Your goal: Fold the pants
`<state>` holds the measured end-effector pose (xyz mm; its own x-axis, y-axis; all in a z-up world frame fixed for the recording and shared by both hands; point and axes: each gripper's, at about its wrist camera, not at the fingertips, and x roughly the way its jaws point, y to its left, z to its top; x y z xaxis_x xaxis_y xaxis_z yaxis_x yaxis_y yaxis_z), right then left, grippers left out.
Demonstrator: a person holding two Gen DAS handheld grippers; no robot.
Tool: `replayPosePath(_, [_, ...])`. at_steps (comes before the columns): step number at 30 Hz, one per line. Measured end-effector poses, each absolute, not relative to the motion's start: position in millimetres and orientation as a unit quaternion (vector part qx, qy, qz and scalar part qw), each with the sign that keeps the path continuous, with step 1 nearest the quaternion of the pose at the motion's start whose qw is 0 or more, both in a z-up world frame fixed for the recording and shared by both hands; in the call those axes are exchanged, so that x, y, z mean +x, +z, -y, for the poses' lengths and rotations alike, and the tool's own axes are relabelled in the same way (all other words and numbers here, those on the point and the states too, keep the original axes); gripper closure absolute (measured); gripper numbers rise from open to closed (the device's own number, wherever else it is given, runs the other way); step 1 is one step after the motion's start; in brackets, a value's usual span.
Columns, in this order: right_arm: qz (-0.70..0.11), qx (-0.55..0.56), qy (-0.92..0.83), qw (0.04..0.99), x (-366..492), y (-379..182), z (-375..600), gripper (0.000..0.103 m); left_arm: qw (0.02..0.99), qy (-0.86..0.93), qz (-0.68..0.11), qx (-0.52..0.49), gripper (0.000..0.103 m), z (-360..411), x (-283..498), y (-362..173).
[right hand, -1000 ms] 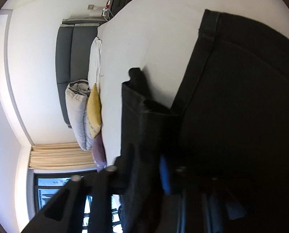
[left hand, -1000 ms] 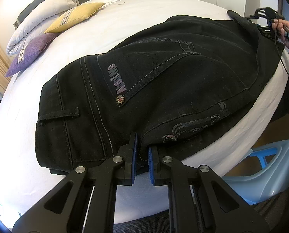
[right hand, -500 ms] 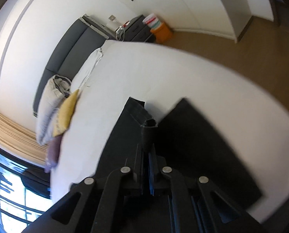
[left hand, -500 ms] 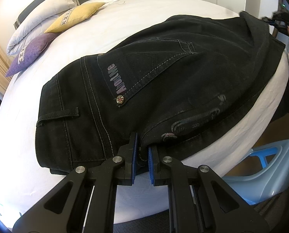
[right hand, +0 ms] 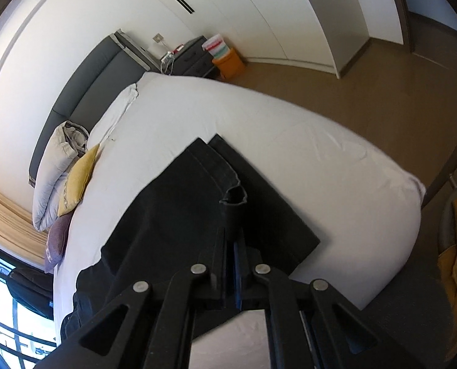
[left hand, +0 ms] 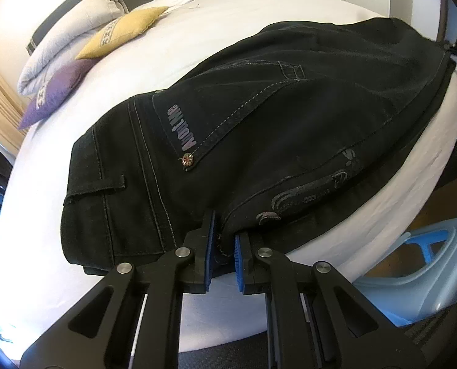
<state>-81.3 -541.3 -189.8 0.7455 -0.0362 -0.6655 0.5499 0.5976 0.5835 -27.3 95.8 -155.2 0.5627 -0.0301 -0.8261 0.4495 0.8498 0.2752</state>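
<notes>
My left gripper (left hand: 224, 247): jaws nearly closed, blue pads pinching a fold of the pants (left hand: 259, 129) at the near edge, held low and level. My right gripper (right hand: 233, 246): jaws clamped tight on a bunched hem, raised above the rest of the fabric.

My pants (left hand: 290, 117) are black with pale grey stitching, lilac lettering on the pocket and faded grey print near the hem at 5 o'clock. My left gripper (left hand: 222, 246) is black with blue pads. The bed (left hand: 228, 15) is white. At 10 o'clock lie a yellow cushion (left hand: 124, 30) and a purple cushion (left hand: 56, 92), each with a grey patterned band. The stool (left hand: 419, 264) is light blue.
</notes>
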Motion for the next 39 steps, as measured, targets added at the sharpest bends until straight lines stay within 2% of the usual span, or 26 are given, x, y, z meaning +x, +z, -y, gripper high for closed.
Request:
replayPosePath(5, [-0.312,0.414,-0.191,0.833,-99.4,-194.4,541.0,0.099,0.855,-0.131,-0.437,0.247,0.093,-86.4,-30.7,-157.7])
replayPosePath(9, [-0.325,0.447,-0.193,0.811,-108.9,-224.2,546.9,0.1,0.858,-0.128,-0.434,0.245,0.093,-82.7,-32.7,-158.7])
replayPosePath(14, [-0.313,0.433,-0.195,0.822,-107.1,-207.9,546.5,0.1,0.858,-0.126,-0.433,0.245,0.092,-82.0,-33.5,-156.4])
replayPosePath(21, [-0.323,0.422,-0.193,0.825,-105.7,-225.1,547.0,0.101,0.869,-0.115,-0.424,0.229,0.092,-84.2,-35.3,-157.7])
replayPosePath(24, [-0.337,0.417,-0.185,0.824,-104.4,-219.4,549.7,0.096,0.872,-0.111,-0.422,0.219,0.091,-86.5,-35.8,-156.5])
replayPosePath(25, [-0.349,0.399,-0.193,0.826,-105.3,-211.2,552.4,0.088,0.873,-0.11,-0.422,0.219,0.091,-86.8,-36.1,-155.6])
replayPosePath(26, [-0.353,0.385,-0.209,0.827,-108.9,-204.5,554.3,0.072,0.874,-0.109,-0.421,0.218,0.091,-87.2,-36.5,-154.6])
replayPosePath(27, [-0.354,0.365,-0.243,0.826,-114.9,-195.6,557.9,0.067,0.874,-0.108,-0.421,0.216,0.091,-87.6,-36.7,-153.9])
replayPosePath(30, [-0.321,0.35,-0.271,0.838,-125.1,-164.7,568.8,0.066,0.876,-0.101,-0.423,0.208,0.09,-90.7,-34.8,-152.6])
replayPosePath(32, [-0.318,0.327,-0.198,0.868,-101.6,-141.9,554.0,0.066,0.876,-0.094,-0.425,0.207,0.09,-90.0,-32.9,-150.9])
replayPosePath(35, [-0.349,0.291,-0.042,0.89,-45.0,-125.6,502.8,0.066,0.876,-0.086,-0.427,0.209,0.089,-88.8,-30.1,-147.8])
replayPosePath(39, [-0.412,0.256,0.085,0.87,28.4,-144.2,438.6,0.066,0.877,-0.081,-0.428,0.2,0.089,-86.4,-29.8,-145.1])
